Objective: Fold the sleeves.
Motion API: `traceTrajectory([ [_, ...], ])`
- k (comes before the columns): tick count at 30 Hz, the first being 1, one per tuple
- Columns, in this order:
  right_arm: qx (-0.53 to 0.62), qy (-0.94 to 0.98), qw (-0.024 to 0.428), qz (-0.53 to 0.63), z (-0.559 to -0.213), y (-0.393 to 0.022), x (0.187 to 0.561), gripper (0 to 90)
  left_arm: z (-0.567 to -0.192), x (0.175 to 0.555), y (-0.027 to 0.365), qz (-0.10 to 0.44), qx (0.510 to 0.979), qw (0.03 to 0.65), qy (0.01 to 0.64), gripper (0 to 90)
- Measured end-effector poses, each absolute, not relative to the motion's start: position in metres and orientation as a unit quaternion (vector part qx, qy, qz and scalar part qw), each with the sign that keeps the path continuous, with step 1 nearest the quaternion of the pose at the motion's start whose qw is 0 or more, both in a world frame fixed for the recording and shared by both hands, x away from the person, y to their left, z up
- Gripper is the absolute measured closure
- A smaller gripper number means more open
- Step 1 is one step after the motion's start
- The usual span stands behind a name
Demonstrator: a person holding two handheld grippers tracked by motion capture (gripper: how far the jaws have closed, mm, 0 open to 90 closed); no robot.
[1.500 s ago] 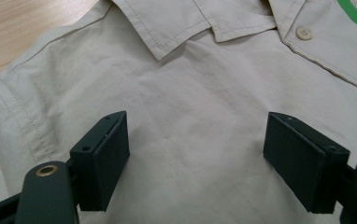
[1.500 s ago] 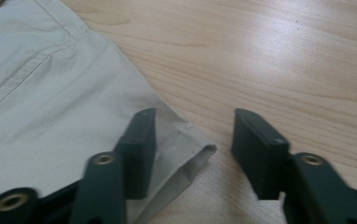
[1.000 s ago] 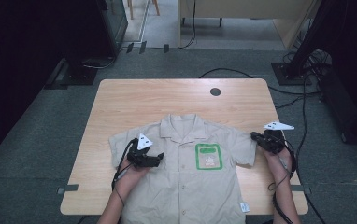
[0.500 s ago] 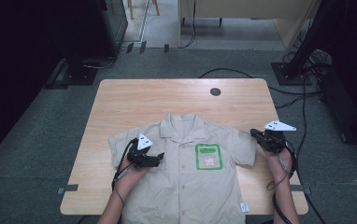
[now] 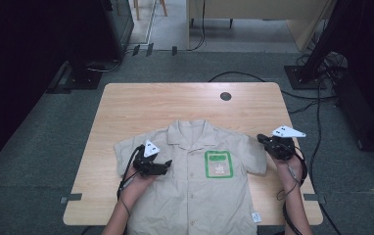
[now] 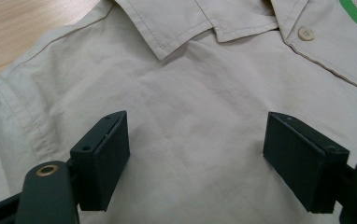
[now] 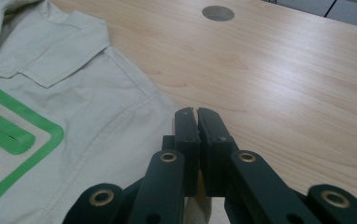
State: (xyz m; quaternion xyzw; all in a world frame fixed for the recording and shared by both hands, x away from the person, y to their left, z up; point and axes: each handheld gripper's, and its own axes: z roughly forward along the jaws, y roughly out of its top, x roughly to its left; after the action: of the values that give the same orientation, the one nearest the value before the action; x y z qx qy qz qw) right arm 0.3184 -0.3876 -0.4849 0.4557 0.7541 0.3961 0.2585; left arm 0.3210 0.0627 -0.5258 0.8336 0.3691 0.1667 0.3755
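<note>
My right gripper [image 5: 273, 142] has its black jaws pressed together, and in the right gripper view [image 7: 197, 122] a strip of beige cloth shows low between them, so I read it as pinching the edge of the shirt's sleeve. It sits at the right sleeve hem, near the right edge of the pale wooden table [image 5: 175, 105]. My left gripper [image 5: 161, 166] has its jaws spread wide; in the left gripper view [image 6: 195, 154] the two black pads stand well apart over the cloth with nothing clamped between them. It hangs over the chest panel on the left of the button line, below the collar.

The short-sleeved beige cotton shirt [image 5: 195, 191] lies flat and face up on the near half of the table, collar toward the far edge, sleeves spread to either side, its hem reaching the near edge. A green-bordered rectangular patch [image 5: 218, 163] sits on the chest panel toward my right gripper; the right gripper view shows it too [image 7: 13, 140]. A round cable hole [image 5: 225, 96] is cut in the tabletop near the far edge, well apart from the shirt.
</note>
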Motion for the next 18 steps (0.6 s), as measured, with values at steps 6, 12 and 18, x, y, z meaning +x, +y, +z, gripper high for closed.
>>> traceTrajectory([
  [6, 0.443, 0.76, 0.262, 0.397, -0.481, -0.377, 0.317, 87.0, -0.526, 0.321, 0.063, 0.167, 0.834, 0.375, 0.369, 22.8],
  [12, 0.438, 0.76, 0.262, 0.403, -0.478, -0.369, 0.316, 87.0, -0.526, 0.321, 0.063, 0.167, 0.834, 0.375, 0.369, 22.8],
  [18, 0.432, 0.762, 0.261, 0.406, -0.473, -0.357, 0.313, 87.0, -0.526, 0.321, 0.063, 0.167, 0.834, 0.375, 0.369, 22.8],
])
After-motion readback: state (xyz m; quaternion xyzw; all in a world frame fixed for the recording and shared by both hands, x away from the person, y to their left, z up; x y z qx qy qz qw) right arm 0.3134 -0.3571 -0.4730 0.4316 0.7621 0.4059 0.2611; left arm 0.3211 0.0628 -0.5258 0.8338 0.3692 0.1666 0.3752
